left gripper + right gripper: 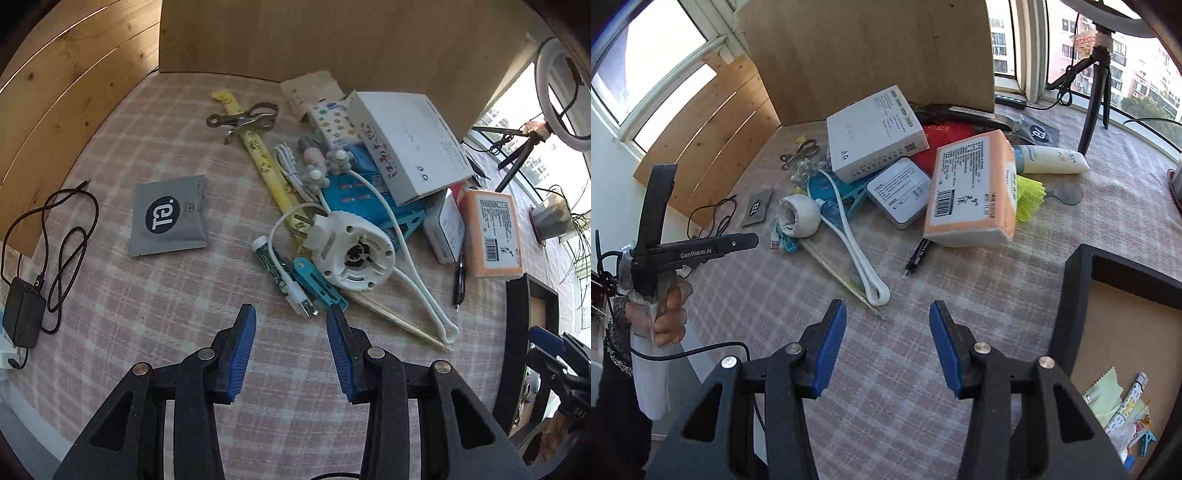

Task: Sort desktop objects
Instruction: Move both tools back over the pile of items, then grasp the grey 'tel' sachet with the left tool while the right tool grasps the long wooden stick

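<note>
Left gripper [291, 314]: jaws parted, nothing gripped, held over bare checked desk [155, 295] just short of the clutter pile | Right gripper [888, 310]: jaws parted, nothing gripped | White round device [351, 251]: mid-desk, amid pile, cord looped | Grey sachet [168, 216]: apart, toward left edge | Black-framed tray [1075, 295]: right edge, small items inside

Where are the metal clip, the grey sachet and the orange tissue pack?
metal clip [242, 120]: left wrist view, on its jaw arms over the yellow strip.
grey sachet [168, 216]: left wrist view, on its black round logo.
orange tissue pack [971, 184]: right wrist view, on its printed top face.
</note>
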The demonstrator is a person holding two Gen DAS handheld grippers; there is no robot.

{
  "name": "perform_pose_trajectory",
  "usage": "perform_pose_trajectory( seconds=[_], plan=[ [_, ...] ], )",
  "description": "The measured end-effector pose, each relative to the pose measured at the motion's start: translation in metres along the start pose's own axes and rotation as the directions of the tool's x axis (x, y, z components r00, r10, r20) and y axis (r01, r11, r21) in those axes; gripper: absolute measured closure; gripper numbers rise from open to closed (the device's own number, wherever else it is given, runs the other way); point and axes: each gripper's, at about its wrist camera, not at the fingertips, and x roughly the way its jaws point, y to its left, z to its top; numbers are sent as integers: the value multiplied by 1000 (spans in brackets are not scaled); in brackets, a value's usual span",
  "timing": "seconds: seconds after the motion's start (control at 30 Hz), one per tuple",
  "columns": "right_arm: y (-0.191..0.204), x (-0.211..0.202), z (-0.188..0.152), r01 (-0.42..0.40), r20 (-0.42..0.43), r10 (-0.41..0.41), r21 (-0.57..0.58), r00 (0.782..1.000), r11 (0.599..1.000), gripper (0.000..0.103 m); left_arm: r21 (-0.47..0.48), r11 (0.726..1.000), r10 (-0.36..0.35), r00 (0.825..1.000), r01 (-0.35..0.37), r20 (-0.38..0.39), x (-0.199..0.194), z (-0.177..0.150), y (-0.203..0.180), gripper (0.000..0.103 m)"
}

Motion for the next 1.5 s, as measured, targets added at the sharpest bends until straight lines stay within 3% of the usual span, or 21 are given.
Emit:
perform_pose_trajectory(
  seconds=[0.23, 0.5, 0.6, 0.67, 0.97, 1.27, 1.37, 1.5],
  plan=[
    [38, 53, 14, -35, -111, 22, -117, 994, 993, 64, -116, 993, -13, 999, 8, -37, 31, 24, 40, 67],
    [18, 61, 24, -12, -113, 6, -50, 994, 999, 65, -201, 978, 54, 998, -55, -11, 36, 45, 76, 66],
    [3, 62, 26, 2, -117, -4, -10, 993, 1000, 65, -212, 971, 105, 994, -106, -14, 39, 55, 89, 58],
    [-1, 64, 28, -1, -125, 3, 11, 992, 1000, 65, -201, 971, 123, 992, -127, -32, 46, 60, 91, 41],
    [48, 77, 30, -62, -155, 39, -144, 987, 988, 65, -132, 972, 185, 980, -193, -75, 73, 69, 79, 35],
    [82, 119, 40, -57, -209, 6, -239, 978, 969, 65, -84, 971, 222, 974, -226, -52, 83, 51, 74, 33],
    [87, 137, 42, -26, -228, -38, -270, 973, 963, 65, -76, 972, 222, 974, -224, -30, 84, 23, 61, 36],
    [90, 151, 38, 5, -247, -84, -305, 965, 952, 65, -78, 972, 221, 975, -222, -18, 80, -9, 72, 38]
  ],
)
